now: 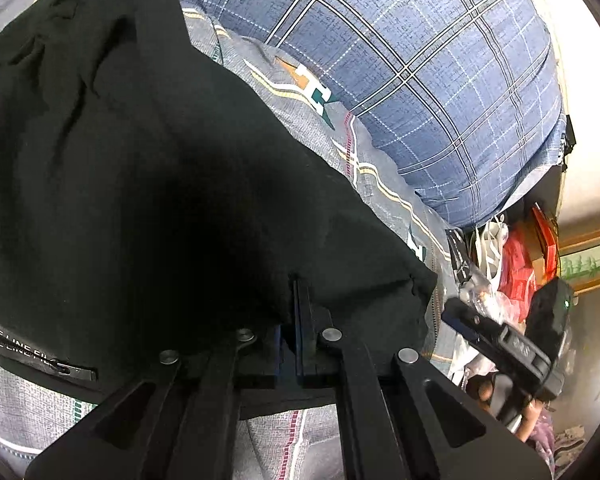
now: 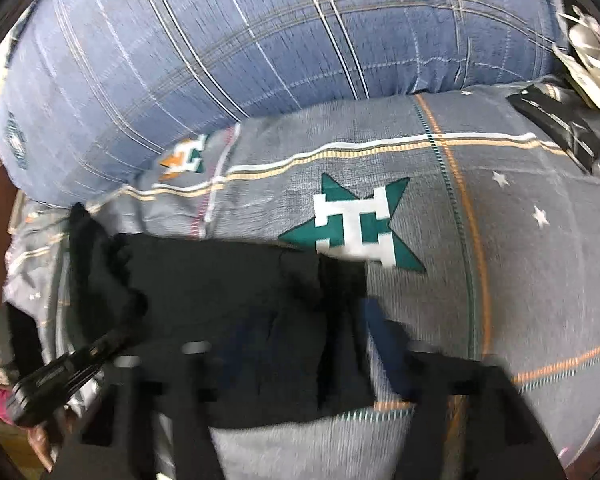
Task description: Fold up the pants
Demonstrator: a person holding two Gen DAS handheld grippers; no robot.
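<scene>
The black pants (image 1: pixel 140 184) lie on a grey patterned bedsheet (image 1: pixel 372 168). A zipper pocket with white lettering shows at the lower left. My left gripper (image 1: pixel 298 304) is shut on the pants' hem edge, its fingers close together with fabric draped over them. In the blurred right wrist view the pants (image 2: pixel 220 292) lie folded in front of my right gripper (image 2: pixel 312 328). Its fingers stand apart, with a fold of the pants hanging between them. The right gripper also shows in the left wrist view (image 1: pixel 500 344) at the right, beside the pants' corner.
A large blue checked pillow (image 1: pixel 420 64) lies behind the pants on the bed; it also fills the top of the right wrist view (image 2: pixel 240 48). Bags and red packages (image 1: pixel 516 264) are piled beside the bed. The sheet bears a green star emblem (image 2: pixel 356 224).
</scene>
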